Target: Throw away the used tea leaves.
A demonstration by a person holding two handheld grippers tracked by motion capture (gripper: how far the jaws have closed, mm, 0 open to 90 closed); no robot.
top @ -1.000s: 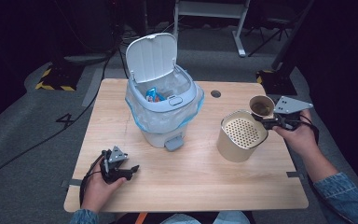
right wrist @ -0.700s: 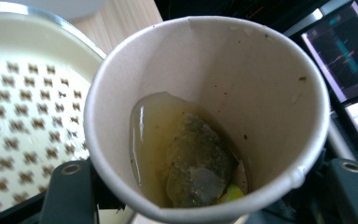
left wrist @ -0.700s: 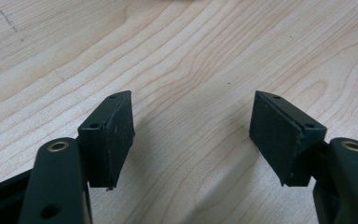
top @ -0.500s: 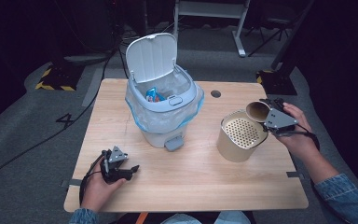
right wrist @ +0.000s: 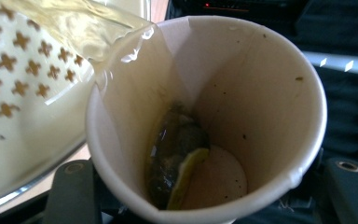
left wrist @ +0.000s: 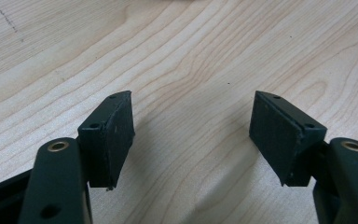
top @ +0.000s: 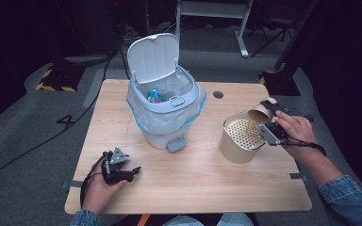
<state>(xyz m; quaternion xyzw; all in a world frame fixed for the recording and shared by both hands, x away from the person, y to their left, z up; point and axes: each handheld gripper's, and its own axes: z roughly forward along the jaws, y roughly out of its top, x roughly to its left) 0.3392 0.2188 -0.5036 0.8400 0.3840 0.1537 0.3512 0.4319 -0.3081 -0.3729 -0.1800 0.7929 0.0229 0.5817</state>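
Tongs on our right [top: 269,123] pinched a paper cup [right wrist: 205,116] by its lower wall and held it tipped over the rim of a perforated metal canister [top: 239,137] at the right side of the desk [top: 207,188]. Pale yellowish liquid [right wrist: 98,28] was running out of the cup's lip into the canister's strainer top, while a dark tea bag [right wrist: 175,158] clung to the inside wall near the bottom. Our left tongs [top: 122,170] lay on the desk near its front left corner, spread wide with nothing between the pads [left wrist: 109,135] but bare wood.

We judged the cup light and soft-walled, likely growing weaker where it was wet; too hard a squeeze would buckle it and spill liquid over the rim. Holding it low, where the base stiffens the wall, seemed the safest grip. The soaked tea bag looked limp and slippery and could slide out with the last of the liquid.

A white pedal bin [top: 165,113] stood in the middle of the desk, lid up, lined with a clear bag and holding some blue wrapper [top: 153,95]. It sat well apart from the canister, so nothing stood between the cup and either container.
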